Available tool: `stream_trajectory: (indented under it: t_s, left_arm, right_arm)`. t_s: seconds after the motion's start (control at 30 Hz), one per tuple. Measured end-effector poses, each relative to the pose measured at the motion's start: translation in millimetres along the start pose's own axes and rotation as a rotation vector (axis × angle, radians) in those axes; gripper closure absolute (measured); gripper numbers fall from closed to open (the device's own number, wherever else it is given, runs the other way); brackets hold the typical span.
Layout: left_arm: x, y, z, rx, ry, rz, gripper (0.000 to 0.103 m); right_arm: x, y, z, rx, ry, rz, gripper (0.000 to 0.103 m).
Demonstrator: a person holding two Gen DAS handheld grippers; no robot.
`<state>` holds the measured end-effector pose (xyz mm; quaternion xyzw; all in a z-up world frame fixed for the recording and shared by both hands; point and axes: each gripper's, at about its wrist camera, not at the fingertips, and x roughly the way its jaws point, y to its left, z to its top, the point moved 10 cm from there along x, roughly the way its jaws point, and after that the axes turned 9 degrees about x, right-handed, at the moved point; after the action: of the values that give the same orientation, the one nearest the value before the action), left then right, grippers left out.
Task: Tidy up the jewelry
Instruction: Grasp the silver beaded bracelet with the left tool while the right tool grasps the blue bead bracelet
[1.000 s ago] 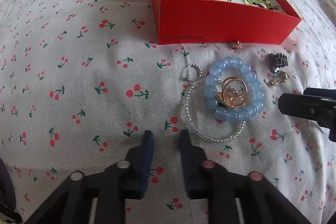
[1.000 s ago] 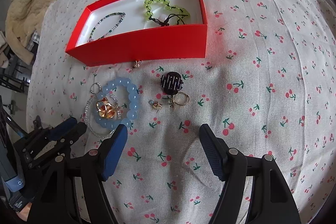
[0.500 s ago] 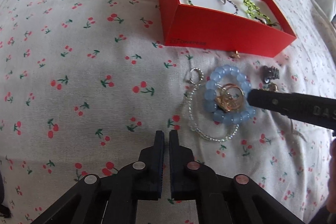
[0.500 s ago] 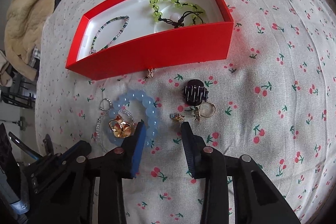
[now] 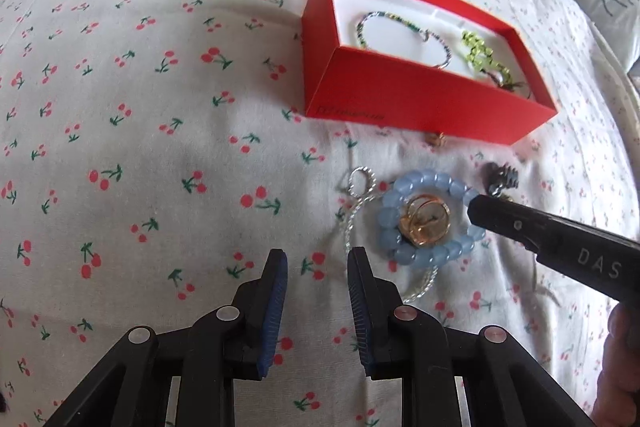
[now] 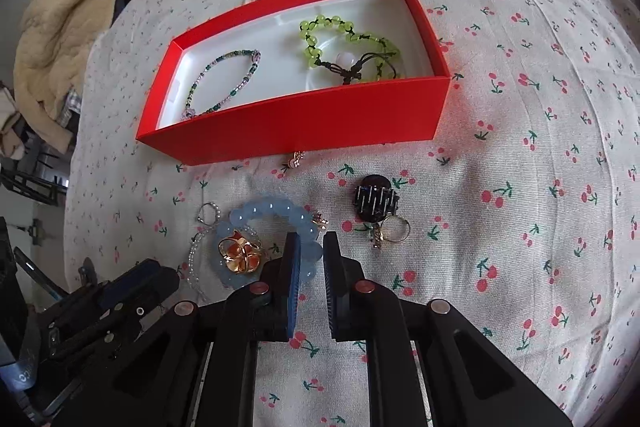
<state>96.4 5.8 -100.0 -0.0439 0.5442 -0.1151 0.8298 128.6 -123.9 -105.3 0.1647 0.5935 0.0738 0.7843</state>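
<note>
On the cherry-print cloth (image 6: 520, 147) that covers the whole surface stands a red box (image 6: 304, 119), open on top and white inside; in it lie a thin bracelet of dark mixed beads (image 6: 224, 83) toward the left end and a green bead bracelet (image 6: 344, 43) with a dark knotted cord toward the right; the two are apart. Just in front of the box, on the cloth, the loose pieces lie close together. The right gripper (image 6: 308, 259) has its jaws narrowed around the right side of a blue bead bracelet (image 5: 428, 219), one pad inside the ring and one outside; whether the pads actually press the beads cannot be told. The left gripper (image 5: 316, 267) is held above bare cloth near the bracelet's left, jaws spread and holding nothing. Inside the blue ring rests a gold ornament (image 5: 424, 223); a clear bead string (image 5: 360, 211) with a small silver ring loops under the bracelet's left side. To the right sits a black hair claw (image 6: 376, 201), touching a gold ring (image 6: 394, 229); a tiny gold charm (image 6: 297, 159) lies against the box's front wall.
</note>
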Motion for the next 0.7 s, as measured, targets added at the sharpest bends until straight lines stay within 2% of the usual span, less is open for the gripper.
stream_trajectory:
  t_s: [0.2, 0.4, 0.47, 0.53, 0.7]
  left_arm:
    - [9.8, -15.5, -0.4, 0.042, 0.025, 0.014, 0.077]
    - [22.2, -25.6, 1.4, 0.072, 0.045, 0.083, 0.078]
    - [24.4, -30.5, 3.2, 0.084, 0.042, 0.098, 0.083]
    - [28.7, -40.9, 5.2, 0.101, 0.039, 0.101, 0.099]
    - [28.9, -49.0, 10.8, 0.133, 0.025, 0.143, 0.103]
  right_arm:
    - [-20.0, -8.1, 1.0, 0.004, -0.017, 0.03, 0.091]
    - [-34.0, -12.3, -1.9, -0.004, -0.017, 0.055, 0.091]
    - [-36.5, -11.5, -4.2, -0.014, -0.015, 0.058, 0.091]
    - [-37.6, -9.3, -5.7, -0.027, -0.014, 0.06, 0.091]
    - [-42.6, 0.1, -6.3, -0.061, -0.017, 0.078, 0.091]
